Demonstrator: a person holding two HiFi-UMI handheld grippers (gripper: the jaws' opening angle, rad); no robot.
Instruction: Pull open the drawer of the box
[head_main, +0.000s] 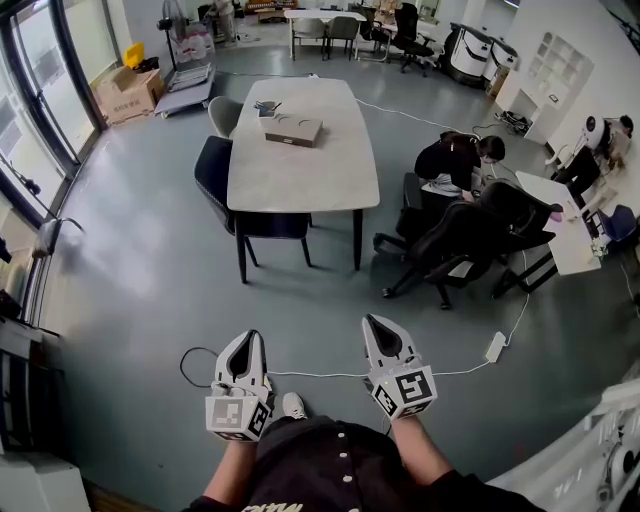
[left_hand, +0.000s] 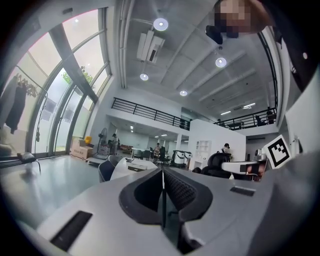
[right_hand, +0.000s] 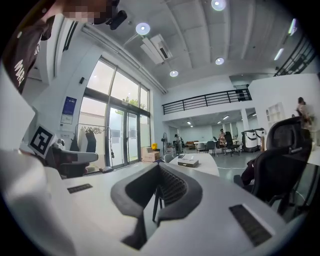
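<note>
A flat grey-brown box (head_main: 292, 129) lies on the far half of a long pale table (head_main: 300, 180), several steps ahead of me. It also shows small and distant in the left gripper view as the box (left_hand: 136, 168) and in the right gripper view as the box (right_hand: 188, 162). Its drawer cannot be made out from here. My left gripper (head_main: 248, 340) and right gripper (head_main: 374, 323) are held low over the floor in front of my body, far from the table. Both are shut, pads together, with nothing between them (left_hand: 162, 171) (right_hand: 159, 168).
Dark chairs (head_main: 213, 170) stand along the table's left side. A person (head_main: 455, 160) sits at a desk on the right behind black office chairs (head_main: 470, 235). A white cable and power strip (head_main: 495, 347) cross the floor just ahead. Cardboard boxes (head_main: 127, 93) sit by the windows.
</note>
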